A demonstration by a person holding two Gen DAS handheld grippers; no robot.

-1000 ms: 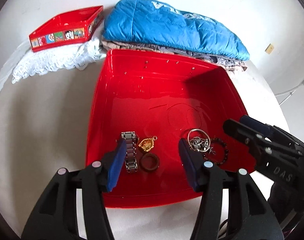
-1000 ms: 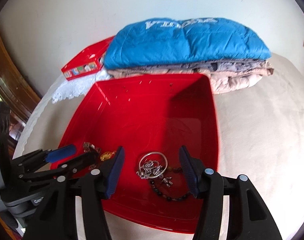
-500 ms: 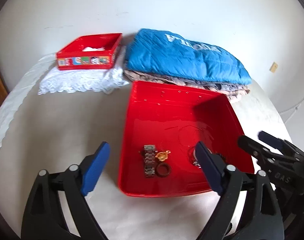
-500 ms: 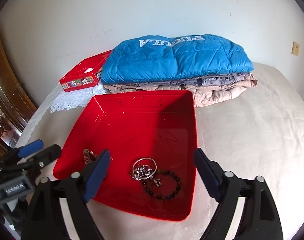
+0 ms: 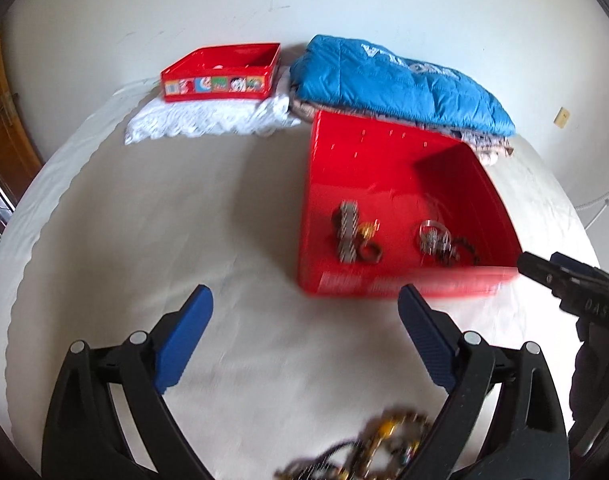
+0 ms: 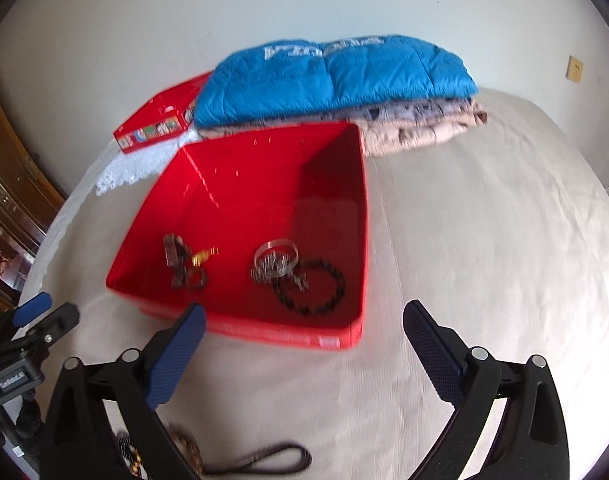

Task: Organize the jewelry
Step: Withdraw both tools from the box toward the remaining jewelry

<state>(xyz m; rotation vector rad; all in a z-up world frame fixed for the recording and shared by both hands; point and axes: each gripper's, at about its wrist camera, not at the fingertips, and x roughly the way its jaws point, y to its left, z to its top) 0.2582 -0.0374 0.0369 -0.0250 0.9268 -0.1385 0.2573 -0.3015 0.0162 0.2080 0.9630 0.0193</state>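
Right wrist view: several pieces already lie inside the shallow red plastic tray (image 6: 240, 208), centre frame; a tangle of beaded jewelry (image 6: 176, 454) waits on the bed (image 6: 484, 240), lower left. Both tongs, left (image 5: 304, 344) and right (image 6: 304, 352), gape empty.

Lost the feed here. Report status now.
Left tongs open, right tongs open, both empty. Five pieces in red tray; loose jewelry pile on bedspread near tongs. Nothing blocking.

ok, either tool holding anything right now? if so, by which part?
Nothing is held. The left tool and right tool are both wide open above the bedsheet, short of the red tray.
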